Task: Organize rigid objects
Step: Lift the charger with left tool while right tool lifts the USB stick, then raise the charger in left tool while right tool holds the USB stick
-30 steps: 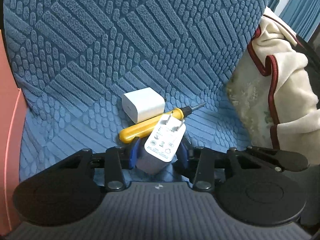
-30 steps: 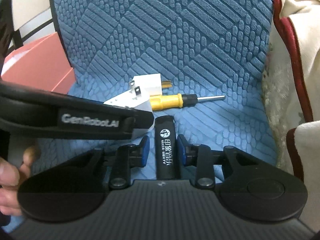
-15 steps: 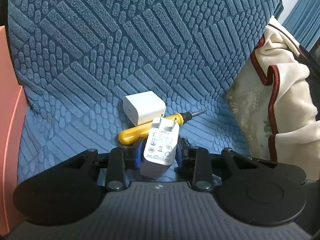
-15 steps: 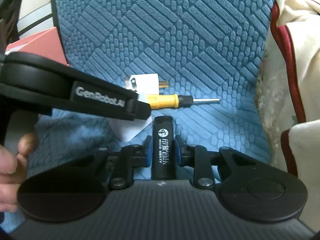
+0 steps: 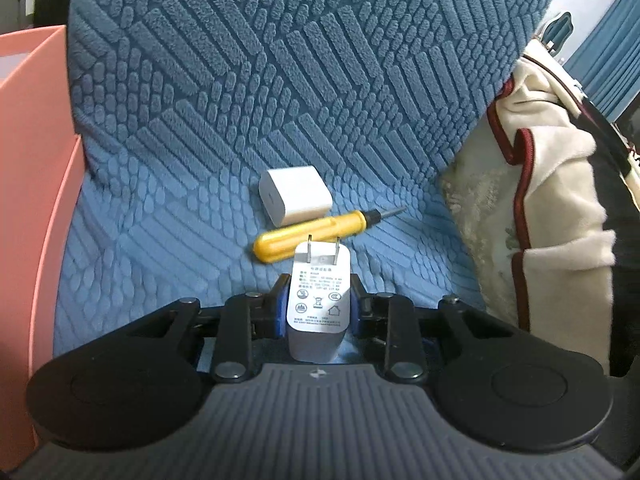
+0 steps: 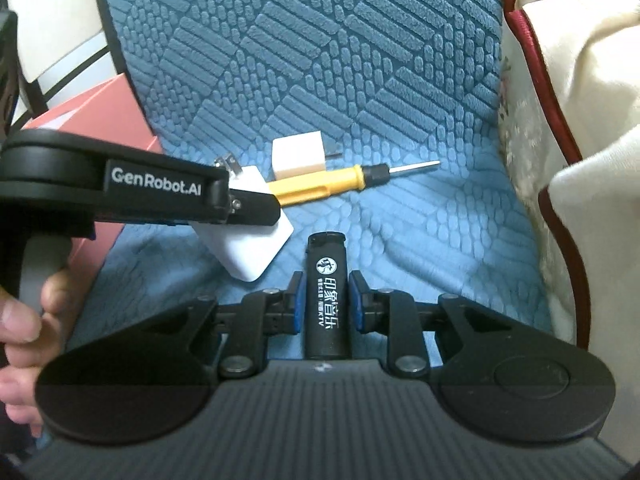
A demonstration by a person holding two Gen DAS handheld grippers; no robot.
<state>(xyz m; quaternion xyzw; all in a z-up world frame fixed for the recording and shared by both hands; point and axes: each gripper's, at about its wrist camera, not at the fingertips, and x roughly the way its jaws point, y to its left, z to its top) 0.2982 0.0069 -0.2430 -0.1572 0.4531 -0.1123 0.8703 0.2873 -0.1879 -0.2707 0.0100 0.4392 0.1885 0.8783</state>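
Note:
My left gripper [image 5: 319, 300] is shut on a white plug adapter [image 5: 319, 296], prongs pointing away, held above the blue seat cushion [image 5: 168, 240]. It also shows in the right wrist view [image 6: 248, 240], under the left gripper's black body [image 6: 152, 188]. My right gripper [image 6: 326, 300] is shut on a black lighter [image 6: 327, 300] with white print. A second white charger cube [image 5: 294, 196] and a yellow-handled screwdriver [image 5: 316, 228] lie on the cushion beyond both grippers; in the right wrist view the cube [image 6: 298, 154] lies behind the screwdriver [image 6: 320, 186].
A pink box [image 5: 28, 208] stands at the left edge of the cushion, also in the right wrist view [image 6: 108, 116]. A cream blanket with dark red trim [image 5: 552, 184] is piled at the right. The textured blue backrest [image 5: 280, 60] rises behind.
Both grippers have lifted and drawn back a little with their objects. The right jaws closed tighter on the lighter. The adapter turned more upright in the left jaws.

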